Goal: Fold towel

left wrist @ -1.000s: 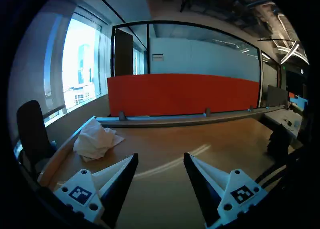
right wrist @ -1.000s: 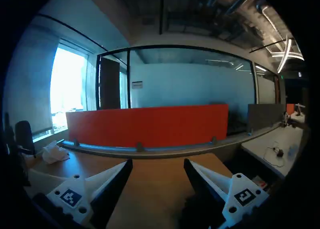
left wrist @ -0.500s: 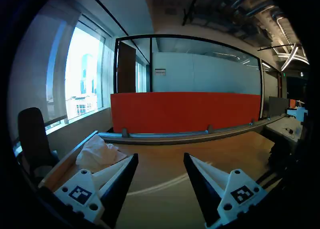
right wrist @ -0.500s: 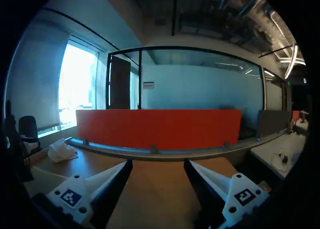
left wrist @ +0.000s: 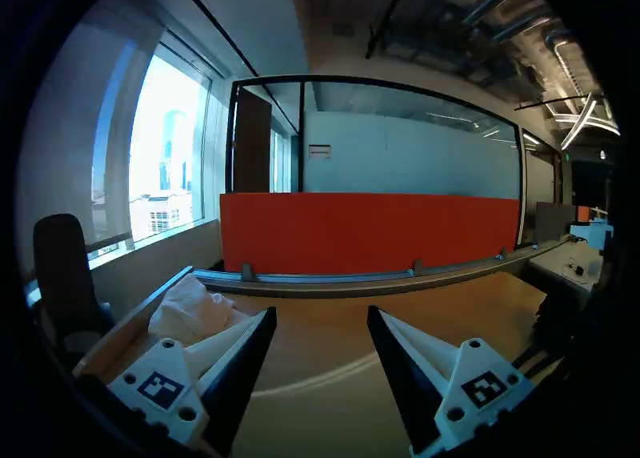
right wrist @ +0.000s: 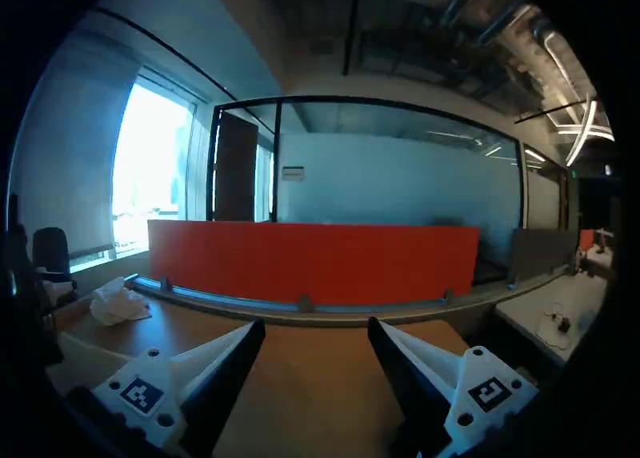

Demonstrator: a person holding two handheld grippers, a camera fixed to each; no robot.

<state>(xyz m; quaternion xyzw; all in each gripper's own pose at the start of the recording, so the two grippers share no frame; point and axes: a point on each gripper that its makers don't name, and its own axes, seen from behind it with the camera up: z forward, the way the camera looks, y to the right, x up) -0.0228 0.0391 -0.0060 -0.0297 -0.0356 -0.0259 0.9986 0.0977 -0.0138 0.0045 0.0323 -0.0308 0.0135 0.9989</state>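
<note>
Desk (left wrist: 336, 342), towel (left wrist: 188, 314) lower vs. before

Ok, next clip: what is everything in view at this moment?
towel: one, white, crumpled, far left end of the desk, untouched
desk: one, wooden, below both grippers
partition: one, red, along the desk's far edge
chair: one, black, left of the desk, by the window
window: one, bright, left wall
side desk: one, pale, off to the right, with a small cable on it
left gripper: white fingers, open, empty
right gripper: white fingers, open, empty
</note>
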